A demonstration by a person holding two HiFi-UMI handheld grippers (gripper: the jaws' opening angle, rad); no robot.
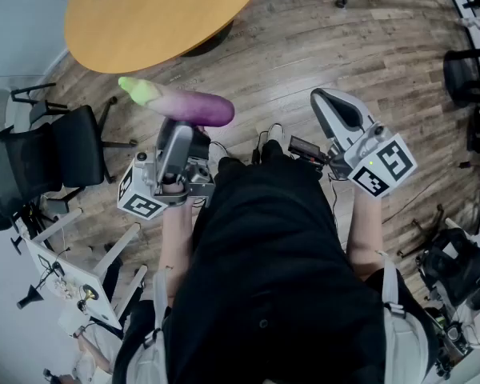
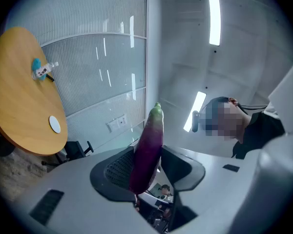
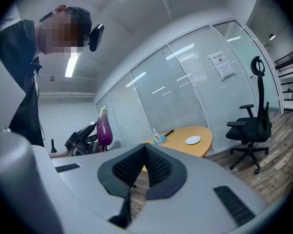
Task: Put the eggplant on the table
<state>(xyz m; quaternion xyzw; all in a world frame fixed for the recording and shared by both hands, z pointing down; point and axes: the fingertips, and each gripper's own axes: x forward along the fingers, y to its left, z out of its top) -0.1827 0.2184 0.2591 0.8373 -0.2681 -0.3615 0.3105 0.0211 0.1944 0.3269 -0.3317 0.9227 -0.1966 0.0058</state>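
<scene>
Left hand-held gripper (image 1: 178, 131) clamping eggplant (image 1: 194, 107), right hand-held gripper (image 1: 326, 101) — jaws together, table (image 1: 168, 14) beyond

Wood floor (image 1: 320, 46), black office chair (image 3: 248, 127), glass wall (image 3: 185, 82), ceiling strip light (image 2: 214, 18)

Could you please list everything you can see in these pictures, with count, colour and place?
eggplant: one, purple with a green cap, held above the floor, short of the table
table: one, round, light wood, ahead of the person
small item: one, blue and white, on the table; too small to identify
disc: one, white, flat on the table
chairs: several, black, on the floor around the room
floor: one, brown-grey wood planks
left claw: one, grey, shut on the eggplant
right claw: one, grey, shut, nothing in it
</scene>
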